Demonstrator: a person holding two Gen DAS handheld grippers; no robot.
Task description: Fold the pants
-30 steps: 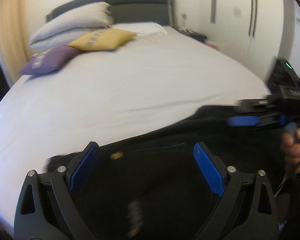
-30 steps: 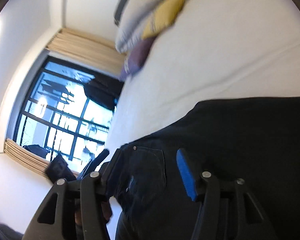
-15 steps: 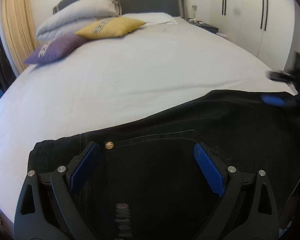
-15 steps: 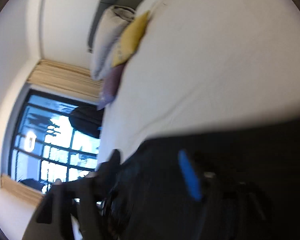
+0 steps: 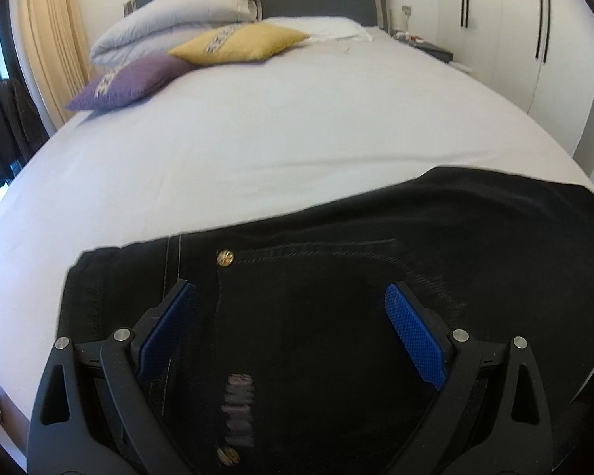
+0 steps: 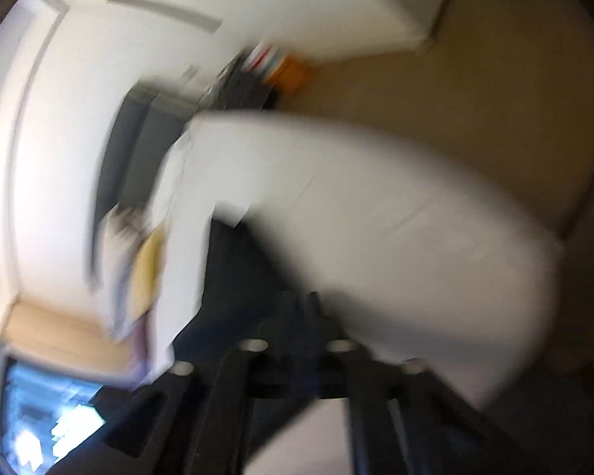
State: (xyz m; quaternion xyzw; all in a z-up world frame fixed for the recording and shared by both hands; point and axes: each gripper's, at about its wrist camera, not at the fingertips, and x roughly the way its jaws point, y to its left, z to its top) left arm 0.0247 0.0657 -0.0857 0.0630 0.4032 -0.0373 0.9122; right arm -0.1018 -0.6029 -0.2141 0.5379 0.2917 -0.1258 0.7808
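1. Left gripper [image 5: 291,297]: its 2 blue-padded fingers [image 5: 414,334] stand wide apart, nothing pinched between them; they hover over the waistband end of the pants [image 5: 336,277].
2. Right gripper [image 6: 297,312]: heavy motion blur. Its jaws have just been closing, and the fingers look near each other, but whether they clamp anything cannot be told; dark fabric lies right at the tips.
3. Pants: black denim, lying flat across the near edge of the bed [image 5: 277,138], waistband toward the left of the left wrist view, legs running off to the right.
4. A brass rivet [image 5: 225,257] sits at the pocket corner just beyond the left finger; a 2nd brass button [image 5: 227,455] shows low between the gripper arms, with a blurred light patch just above it.
5. Bed sheet is white, mostly bare beyond the pants.
6. Far end: purple cushion [image 5: 126,83], yellow cushion [image 5: 237,41], folded grey duvet [image 5: 178,23], white pillow [image 5: 320,27], dark headboard [image 5: 309,0].
7. White wardrobe [image 5: 514,19] at right, beige curtain [image 5: 51,39] at left.
8. Right wrist view shows the bed corner [image 6: 376,217] and tan floor [image 6: 475,91], all smeared.
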